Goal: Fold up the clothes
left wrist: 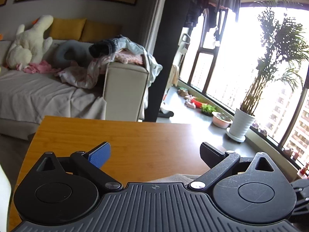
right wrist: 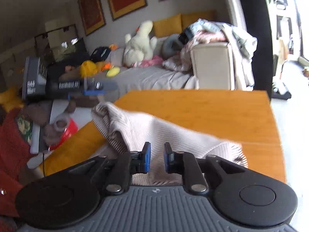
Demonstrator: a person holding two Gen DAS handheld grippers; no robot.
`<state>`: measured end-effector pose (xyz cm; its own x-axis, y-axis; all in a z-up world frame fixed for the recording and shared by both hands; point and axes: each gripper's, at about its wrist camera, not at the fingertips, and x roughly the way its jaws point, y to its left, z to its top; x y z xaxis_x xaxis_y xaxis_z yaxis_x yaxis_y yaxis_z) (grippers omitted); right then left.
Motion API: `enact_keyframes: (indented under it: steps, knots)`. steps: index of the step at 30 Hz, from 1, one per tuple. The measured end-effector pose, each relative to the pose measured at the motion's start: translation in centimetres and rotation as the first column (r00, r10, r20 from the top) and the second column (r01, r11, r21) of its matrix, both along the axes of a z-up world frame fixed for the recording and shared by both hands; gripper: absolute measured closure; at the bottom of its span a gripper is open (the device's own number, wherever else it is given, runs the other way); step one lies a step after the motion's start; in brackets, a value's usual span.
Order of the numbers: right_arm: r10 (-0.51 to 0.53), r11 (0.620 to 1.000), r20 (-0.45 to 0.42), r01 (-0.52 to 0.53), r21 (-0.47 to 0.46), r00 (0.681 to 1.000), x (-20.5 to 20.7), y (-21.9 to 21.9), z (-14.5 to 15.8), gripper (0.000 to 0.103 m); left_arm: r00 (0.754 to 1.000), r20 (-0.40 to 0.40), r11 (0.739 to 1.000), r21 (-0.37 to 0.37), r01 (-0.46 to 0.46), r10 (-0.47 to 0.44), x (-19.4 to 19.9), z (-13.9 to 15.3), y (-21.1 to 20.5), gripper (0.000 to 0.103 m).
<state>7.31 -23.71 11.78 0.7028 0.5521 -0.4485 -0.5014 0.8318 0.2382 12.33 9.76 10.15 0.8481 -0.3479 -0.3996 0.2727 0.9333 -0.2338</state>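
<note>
Near table (right wrist: 222, 112) edge, sweater (right wrist: 154, 131) (rumpled).

A pale beige ribbed knit garment (right wrist: 146, 131) lies rumpled on the wooden table's near-left part — one end bunched upward.

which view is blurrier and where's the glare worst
Right wrist view: motion blur smears the ribbed beige knit garment and the wooden table edge. Left wrist view: sharper, but the big window is blown out white behind the potted palm.
</note>
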Motion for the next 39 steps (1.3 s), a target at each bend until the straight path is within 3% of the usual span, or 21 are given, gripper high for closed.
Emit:
enact_keyframes:
  steps: [2,4,6,8,11,12,16,19,21,23,24,25,28,30,33,35,39]
  knots:
    - [-0.114,0.992,0.038,0.112,0.054,0.993,0.2,-2.4,1.4,0.070,0.999,-0.032,0.999,0.013,0.036,-0.036,0.3,-0.2,-0.7,0.026]
    - [-0.196,0.977,0.014,0.194,0.093,0.981,0.8,-4.1,1.6,0.054,0.994,-0.091,0.998,0.019,0.067,-0.065,0.7,-1.2,-1.1,0.033]
    - [-0.238,0.961,-0.052,0.243,0.130,0.970,1.6,-5.4,1.1,0.043,0.981,-0.182,0.992,0.089,0.088,-0.071,1.0,-3.1,-1.5,0.034]
    - [-0.235,0.955,-0.148,0.257,0.151,0.961,2.2,-6.1,-0.4,0.040,0.961,-0.266,0.981,0.157,0.116,-0.072,1.2,-4.9,-1.8,0.037]
    - [-0.229,0.951,-0.250,0.271,0.149,0.941,3.0,-6.3,-2.8,0.040,0.944,-0.317,0.952,0.252,0.172,-0.087,-0.5,-6.6,-1.6,0.034]
    - [-0.227,0.950,-0.275,0.275,0.147,0.934,3.2,-6.2,-3.5,0.039,0.943,-0.321,0.954,0.243,0.175,-0.092,-1.0,-6.3,-1.1,0.032]
    - [-0.198,0.957,-0.348,0.257,0.132,0.916,4.0,-5.0,-5.8,0.035,0.951,-0.303,0.989,0.113,0.094,-0.055,-1.1,-3.9,1.7,0.011]
    - [-0.175,0.968,-0.371,0.229,0.106,0.912,4.6,-3.7,-7.1,0.033,0.944,-0.329,0.999,0.033,0.027,-0.014,0.2,-3.3,3.0,0.008]
    - [-0.165,0.975,-0.326,0.203,0.086,0.931,4.8,-3.0,-7.3,0.033,0.919,-0.394,1.000,0.000,0.022,-0.020,1.3,-4.7,2.9,0.008]
    - [-0.148,0.983,-0.291,0.172,0.059,0.945,5.4,-2.4,-7.3,0.043,0.887,-0.459,0.999,-0.040,0.033,-0.047,2.3,-6.6,2.5,0.017]
    - [-0.142,0.984,-0.288,0.167,0.062,0.947,6.1,-2.2,-7.5,0.053,0.882,-0.468,0.997,-0.059,0.041,-0.064,2.6,-7.4,2.3,0.021]
    - [-0.137,0.985,-0.287,0.162,0.066,0.948,6.9,-2.0,-7.7,0.057,0.880,-0.469,0.996,-0.071,0.049,-0.077,3.0,-7.9,2.2,0.026]
    - [-0.139,0.987,-0.259,0.155,0.044,0.956,10.6,-1.1,-7.7,0.066,0.912,-0.403,0.998,-0.025,0.066,-0.070,4.6,-7.4,1.5,0.034]
    - [-0.148,0.985,-0.261,0.166,0.051,0.954,14.0,-0.7,-7.4,0.070,0.927,-0.370,0.998,0.004,0.063,-0.057,6.5,-6.8,1.1,0.050]
    - [-0.166,0.983,-0.212,0.180,0.047,0.963,17.9,0.0,-5.9,0.076,0.947,-0.320,0.999,0.047,0.018,-0.002,9.7,-5.1,0.7,0.062]
    - [-0.159,0.983,-0.170,0.172,0.069,0.973,18.0,0.0,-4.3,0.077,0.958,-0.287,0.999,0.036,-0.007,0.017,10.8,-3.4,0.8,0.070]
    - [-0.102,0.989,-0.113,0.113,0.100,0.988,15.0,-1.2,-2.2,0.077,0.976,-0.217,1.000,0.011,0.014,-0.012,8.0,-0.7,0.8,0.070]
